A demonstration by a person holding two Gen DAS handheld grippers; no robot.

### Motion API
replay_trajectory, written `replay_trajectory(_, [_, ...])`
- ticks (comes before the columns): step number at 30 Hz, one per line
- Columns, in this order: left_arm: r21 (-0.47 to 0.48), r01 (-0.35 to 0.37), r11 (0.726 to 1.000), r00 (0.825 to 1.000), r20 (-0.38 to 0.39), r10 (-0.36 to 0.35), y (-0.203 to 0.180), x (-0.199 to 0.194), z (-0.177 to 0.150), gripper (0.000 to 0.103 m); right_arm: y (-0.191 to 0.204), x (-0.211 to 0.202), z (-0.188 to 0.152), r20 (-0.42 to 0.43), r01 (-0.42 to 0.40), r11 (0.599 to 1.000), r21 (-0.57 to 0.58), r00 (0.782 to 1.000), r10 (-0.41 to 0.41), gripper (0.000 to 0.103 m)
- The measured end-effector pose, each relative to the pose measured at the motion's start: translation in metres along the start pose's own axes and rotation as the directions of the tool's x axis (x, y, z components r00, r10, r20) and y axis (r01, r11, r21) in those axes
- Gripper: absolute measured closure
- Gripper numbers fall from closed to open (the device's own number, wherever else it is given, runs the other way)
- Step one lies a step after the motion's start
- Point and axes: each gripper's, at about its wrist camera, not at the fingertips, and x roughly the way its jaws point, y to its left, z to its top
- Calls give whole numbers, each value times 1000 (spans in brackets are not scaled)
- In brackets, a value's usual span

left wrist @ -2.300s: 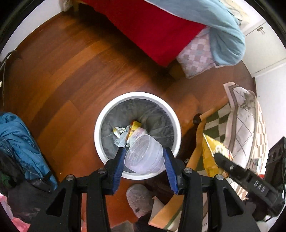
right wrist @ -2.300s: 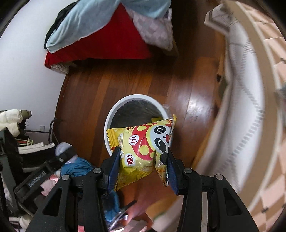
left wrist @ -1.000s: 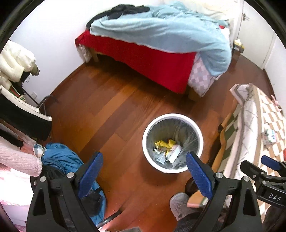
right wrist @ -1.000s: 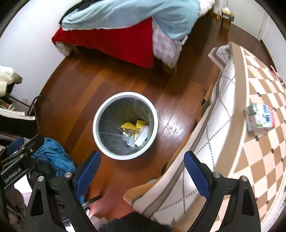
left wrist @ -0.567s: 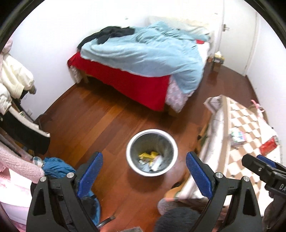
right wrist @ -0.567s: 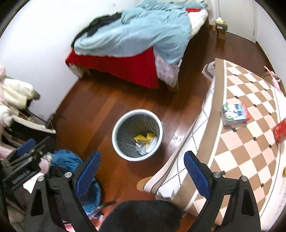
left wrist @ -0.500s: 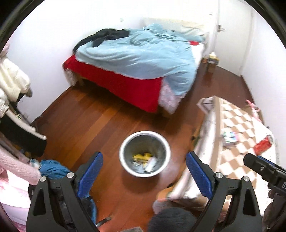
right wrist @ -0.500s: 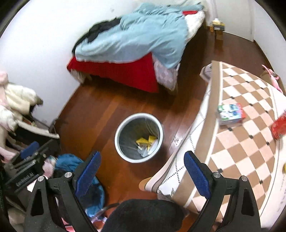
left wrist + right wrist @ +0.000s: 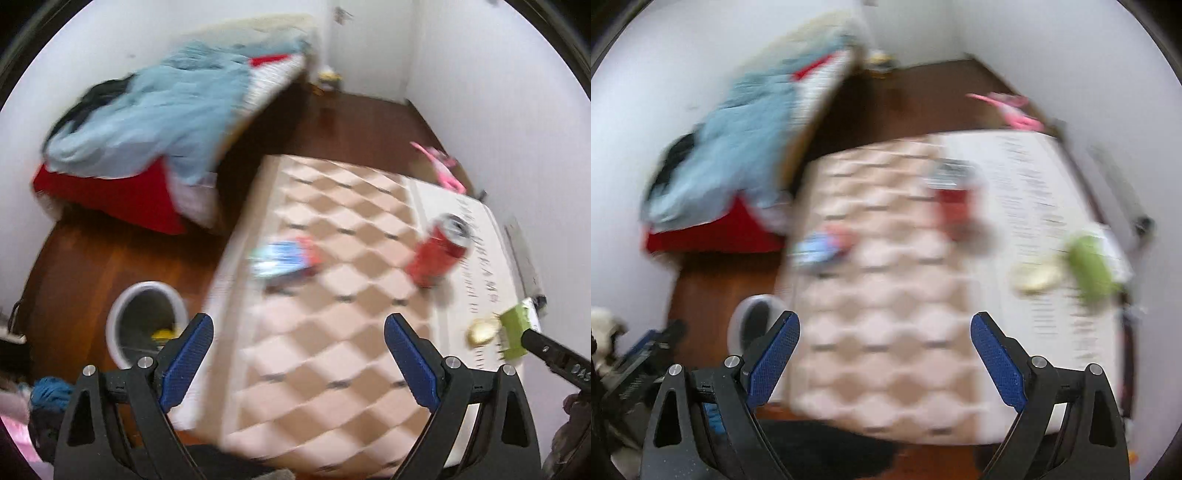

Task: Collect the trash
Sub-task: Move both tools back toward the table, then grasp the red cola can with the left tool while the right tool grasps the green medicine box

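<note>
Both frames are motion-blurred. A checkered table (image 9: pixel 332 350) carries a red soda can (image 9: pixel 437 251), a blue and red carton (image 9: pixel 284 258), a green box (image 9: pixel 513 332) and a yellowish piece (image 9: pixel 480 332). The white trash bin (image 9: pixel 118 332) stands on the floor left of the table, with yellow wrappers inside. My left gripper (image 9: pixel 297 358) is open and empty above the table's near part. My right gripper (image 9: pixel 884 354) is open and empty too. In the right wrist view I see the can (image 9: pixel 955 199), the carton (image 9: pixel 822 245), the green box (image 9: pixel 1089 266) and the bin (image 9: pixel 746 325).
A bed with a blue duvet and red sheet (image 9: pixel 147 129) stands at the back left. A pink object (image 9: pixel 439 166) lies beyond the table. Blue clothes (image 9: pixel 48 391) lie on the wooden floor (image 9: pixel 74 258) at the lower left. White walls close the right side.
Both grippers let their trash fall into the bin, opened, and rose. The views have since swung right from the bin to the table top.
</note>
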Motion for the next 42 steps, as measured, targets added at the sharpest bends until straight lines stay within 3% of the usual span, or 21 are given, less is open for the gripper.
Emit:
replay_trajectory(4, [73, 44, 996, 998, -55, -40, -72, 36, 23, 8, -90, 28, 30, -74, 142, 987, 80, 988, -136, 8])
replay_trajectory(9, [199, 23, 980, 998, -63, -11, -127, 69, 46, 8, -160, 67, 62, -186, 259, 964, 68, 952, -243, 8])
replay_trajectory(13, [269, 11, 963, 996, -83, 12, -154, 95, 58, 8, -178, 102, 79, -290, 275, 961, -2, 920, -264, 8])
replay_trajectory(18, [304, 40, 952, 990, -142, 4, -173, 123, 64, 8, -180, 132, 89, -360, 286, 950, -126, 879, -312, 8])
replay_trajectory(21, [308, 59, 949, 984, -177, -4, -181, 139, 66, 9, -181, 144, 90, -393, 271, 951, -149, 866, -309, 8])
replay_trajectory(25, [316, 72, 946, 979, -205, -6, -186, 154, 66, 10, -182, 157, 89, -418, 258, 953, -157, 857, -301, 9])
replay_trajectory(27, [323, 75, 943, 978, -208, -6, -187, 157, 66, 10, -184, 162, 87, -432, 244, 959, -144, 856, -283, 16])
replay_trajectory(31, [322, 82, 943, 976, -218, -11, -186, 161, 66, 38, -185, 165, 87, -432, 237, 961, -139, 859, -275, 17])
replay_trajectory(42, [326, 83, 942, 990, -138, -39, -170, 129, 66, 39, -188, 162, 85, -420, 223, 966, -133, 870, -258, 21])
